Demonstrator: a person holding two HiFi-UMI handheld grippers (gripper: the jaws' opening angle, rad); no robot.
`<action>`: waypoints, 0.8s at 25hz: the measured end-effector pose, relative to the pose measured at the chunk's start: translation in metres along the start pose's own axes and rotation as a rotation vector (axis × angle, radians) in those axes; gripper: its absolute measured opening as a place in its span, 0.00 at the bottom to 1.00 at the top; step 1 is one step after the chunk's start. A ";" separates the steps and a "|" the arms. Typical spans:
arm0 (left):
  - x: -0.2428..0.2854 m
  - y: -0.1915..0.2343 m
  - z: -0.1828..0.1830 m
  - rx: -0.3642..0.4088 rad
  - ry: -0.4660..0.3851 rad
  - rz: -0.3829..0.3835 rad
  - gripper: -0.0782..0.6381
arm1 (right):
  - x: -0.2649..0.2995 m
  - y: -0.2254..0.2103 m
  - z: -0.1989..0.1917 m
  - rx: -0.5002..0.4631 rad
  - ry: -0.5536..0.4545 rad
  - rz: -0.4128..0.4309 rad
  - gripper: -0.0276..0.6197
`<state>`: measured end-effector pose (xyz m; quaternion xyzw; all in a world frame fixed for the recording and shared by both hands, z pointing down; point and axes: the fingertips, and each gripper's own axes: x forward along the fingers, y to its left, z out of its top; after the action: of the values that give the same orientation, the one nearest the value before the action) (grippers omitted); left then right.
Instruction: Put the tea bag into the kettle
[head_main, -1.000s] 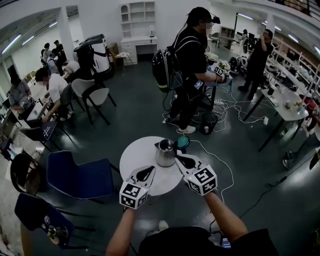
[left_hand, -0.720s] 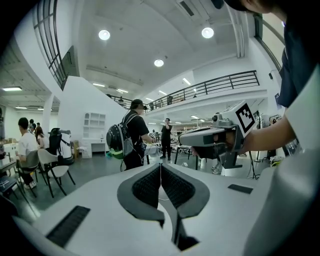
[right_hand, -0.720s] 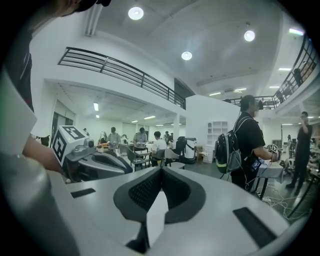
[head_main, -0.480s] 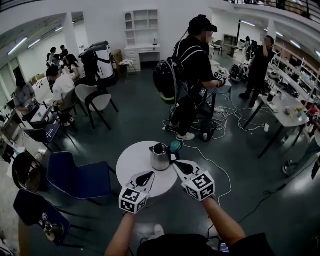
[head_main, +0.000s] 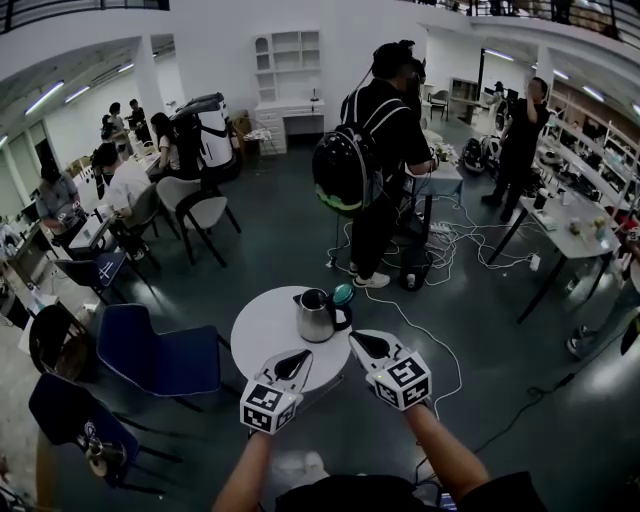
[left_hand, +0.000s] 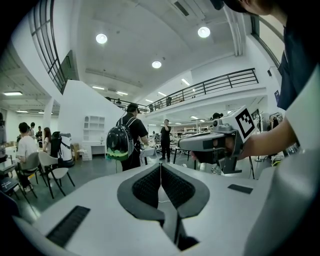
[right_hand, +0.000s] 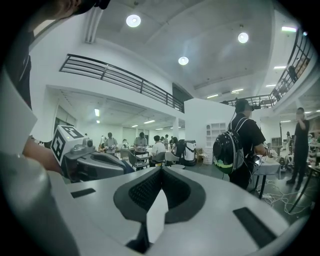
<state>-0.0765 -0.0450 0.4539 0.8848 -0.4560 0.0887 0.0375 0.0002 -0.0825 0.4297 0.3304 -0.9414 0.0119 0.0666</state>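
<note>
While both grippers hang over the near edge of the round white desk (head_main: 258, 335), I count one steel kettle (head_main: 316, 316) standing upright on it, with one teal round thing (head_main: 343, 294) just behind. The left gripper (head_main: 303, 354) has its jaws pressed together, and the right gripper (head_main: 353, 338) has its jaws together too. I cannot make out the tea bag. One blue chair (head_main: 160, 356) stands just left of the desk, and a person with a backpack (head_main: 345, 170) stands beyond it.

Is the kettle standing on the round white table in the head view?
Yes, the kettle stands upright on the round white table, near its far edge.
</note>
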 end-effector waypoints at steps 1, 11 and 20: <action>-0.001 -0.005 0.001 0.001 -0.003 0.003 0.13 | -0.006 0.001 0.000 -0.001 -0.002 0.001 0.07; -0.015 -0.050 0.001 0.005 -0.010 0.016 0.13 | -0.051 0.020 0.004 -0.041 -0.041 0.037 0.07; -0.019 -0.084 0.005 0.021 -0.012 0.016 0.13 | -0.084 0.021 0.003 -0.049 -0.051 0.041 0.07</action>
<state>-0.0189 0.0181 0.4467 0.8819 -0.4625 0.0886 0.0250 0.0517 -0.0142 0.4160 0.3097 -0.9493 -0.0183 0.0503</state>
